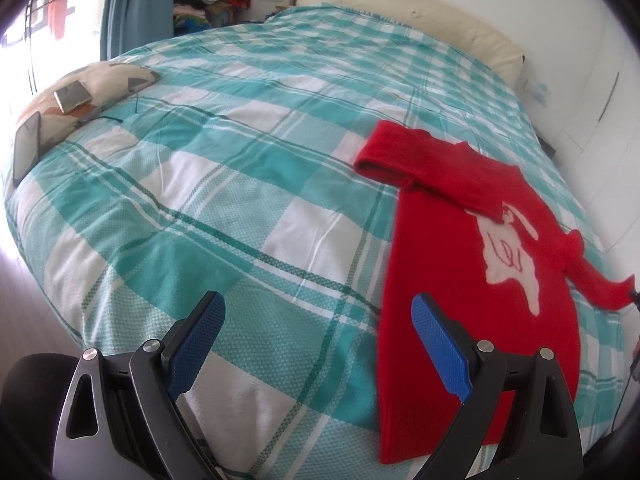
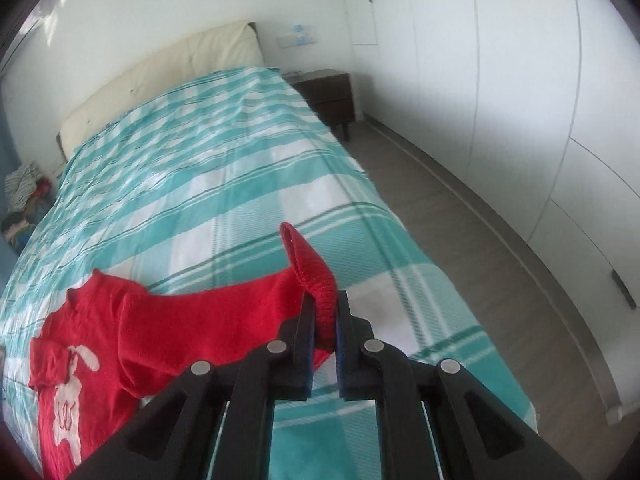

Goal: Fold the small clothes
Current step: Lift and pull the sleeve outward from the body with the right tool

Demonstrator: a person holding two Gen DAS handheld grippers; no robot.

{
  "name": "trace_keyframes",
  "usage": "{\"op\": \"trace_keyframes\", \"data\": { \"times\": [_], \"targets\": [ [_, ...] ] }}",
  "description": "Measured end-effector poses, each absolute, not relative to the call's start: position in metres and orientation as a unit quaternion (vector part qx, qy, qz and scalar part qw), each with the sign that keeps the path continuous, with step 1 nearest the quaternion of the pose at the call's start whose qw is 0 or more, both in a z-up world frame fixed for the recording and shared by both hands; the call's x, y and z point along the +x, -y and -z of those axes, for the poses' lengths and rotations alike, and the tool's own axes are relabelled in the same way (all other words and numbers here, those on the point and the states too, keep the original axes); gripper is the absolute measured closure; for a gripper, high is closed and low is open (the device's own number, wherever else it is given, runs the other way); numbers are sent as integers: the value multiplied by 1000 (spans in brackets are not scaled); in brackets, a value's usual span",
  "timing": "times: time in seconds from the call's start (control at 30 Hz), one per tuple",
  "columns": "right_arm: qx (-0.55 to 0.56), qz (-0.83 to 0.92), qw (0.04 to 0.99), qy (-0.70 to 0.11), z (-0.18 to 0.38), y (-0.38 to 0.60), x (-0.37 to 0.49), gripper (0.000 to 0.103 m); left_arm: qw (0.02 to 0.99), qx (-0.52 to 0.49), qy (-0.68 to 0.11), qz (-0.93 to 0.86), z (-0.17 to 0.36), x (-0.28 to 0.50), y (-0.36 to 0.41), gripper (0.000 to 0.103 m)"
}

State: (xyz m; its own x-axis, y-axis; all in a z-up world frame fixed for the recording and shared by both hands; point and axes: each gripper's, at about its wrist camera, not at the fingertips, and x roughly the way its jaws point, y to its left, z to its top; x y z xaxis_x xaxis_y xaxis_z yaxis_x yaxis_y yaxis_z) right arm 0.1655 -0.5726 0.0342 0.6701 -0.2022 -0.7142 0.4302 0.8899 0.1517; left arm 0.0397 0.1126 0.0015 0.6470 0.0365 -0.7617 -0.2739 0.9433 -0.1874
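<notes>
Folding of the second sleeve [image 2: 224,312] is in hand: its cuff [image 2: 320,280] is pinched by the right gripper [image 2: 324,320], the sweater [image 1: 472,272] lying on the bed [image 1: 240,168]. The left gripper [image 1: 316,320] is held wide open, empty. Next, the sleeve should be carried across the chest.

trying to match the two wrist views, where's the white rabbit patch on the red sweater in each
Left wrist: the white rabbit patch is right of centre, on the red sweater.
Right wrist: the patch is at the lower left.
Shared landmark: the cream headboard behind the checked bed.
</notes>
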Motion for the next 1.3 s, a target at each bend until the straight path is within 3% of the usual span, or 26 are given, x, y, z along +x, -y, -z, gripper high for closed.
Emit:
{"op": "trace_keyframes", "data": {
  "times": [0.17,0.47,0.57,0.6,0.67,0.7,0.73,0.77,0.9,1.2,1.3],
  "targets": [
    [275,178,866,-379,-5,611,137,95,897,-128,-414,-90,1,41,-108,8],
    [378,162,822,-393,30,635,119,94,895,-120,-420,-88,3,40,-103,8],
    [402,149,819,-381,32,639,118,88,896,-116,-418,-92,2,40,-103,8],
    [404,144,818,-382,34,638,119,81,896,-116,-419,-92,3,41,-103,8],
    [403,140,817,-387,37,636,122,78,894,-118,-423,-90,5,42,-103,8],
    [400,140,817,-390,37,635,124,79,893,-117,-425,-90,5,42,-103,8],
    [390,149,819,-394,36,634,125,92,893,-116,-425,-90,6,43,-102,8],
    [371,170,820,-400,34,633,126,99,894,-113,-425,-90,6,42,-101,8],
    [315,249,811,-425,33,636,117,100,895,-110,-422,-93,5,41,-101,8],
    [310,264,804,-434,37,644,107,99,893,-106,-428,-93,8,43,-100,8],
    [306,273,803,-434,34,645,102,92,896,-93,-424,-96,6,42,-97,8]
  ]
}}
